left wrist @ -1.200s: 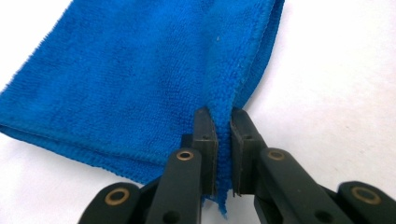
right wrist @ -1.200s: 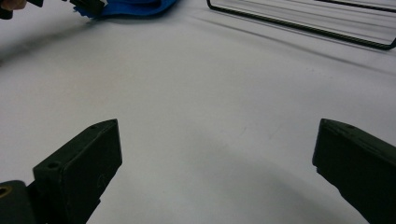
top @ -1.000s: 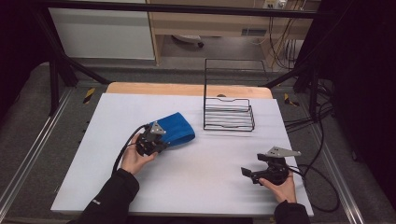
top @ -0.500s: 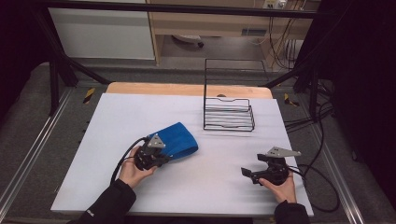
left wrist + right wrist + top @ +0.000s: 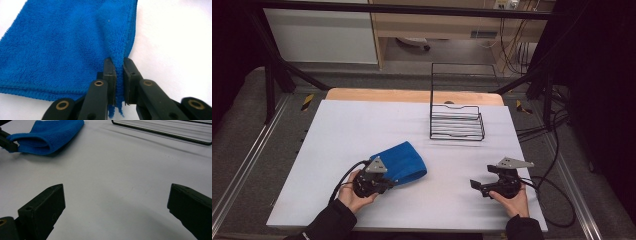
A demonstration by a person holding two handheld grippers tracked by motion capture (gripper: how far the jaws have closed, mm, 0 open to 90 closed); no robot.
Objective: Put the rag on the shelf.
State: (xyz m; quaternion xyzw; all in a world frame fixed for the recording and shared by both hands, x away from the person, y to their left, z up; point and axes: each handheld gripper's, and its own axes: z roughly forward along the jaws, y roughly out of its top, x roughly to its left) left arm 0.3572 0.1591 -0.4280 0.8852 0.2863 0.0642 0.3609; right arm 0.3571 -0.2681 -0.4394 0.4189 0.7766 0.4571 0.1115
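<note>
A folded blue cloth (image 5: 403,162) lies on the white table (image 5: 362,125), left of centre and near the front. My left gripper (image 5: 384,184) is shut on the cloth's near edge. In the left gripper view the black jaws pinch a raised fold of the blue cloth (image 5: 62,37), my left gripper (image 5: 119,75) holding it just above the tabletop. My right gripper (image 5: 474,185) rests at the front right, held in a hand, its jaws wide apart with nothing between them. The right gripper view has my right gripper (image 5: 116,205) over bare table, and the blue cloth (image 5: 50,135) at the far left.
A black wire rack (image 5: 457,120) stands at the back right of the table, its base also in the right gripper view (image 5: 162,131). Cables (image 5: 552,190) trail off the right edge. The wooden table edge (image 5: 412,96) runs along the back.
My left gripper has dragged the blue cloth toward the front of the table and slightly right, still shut on it. The right gripper has stayed where it was.
</note>
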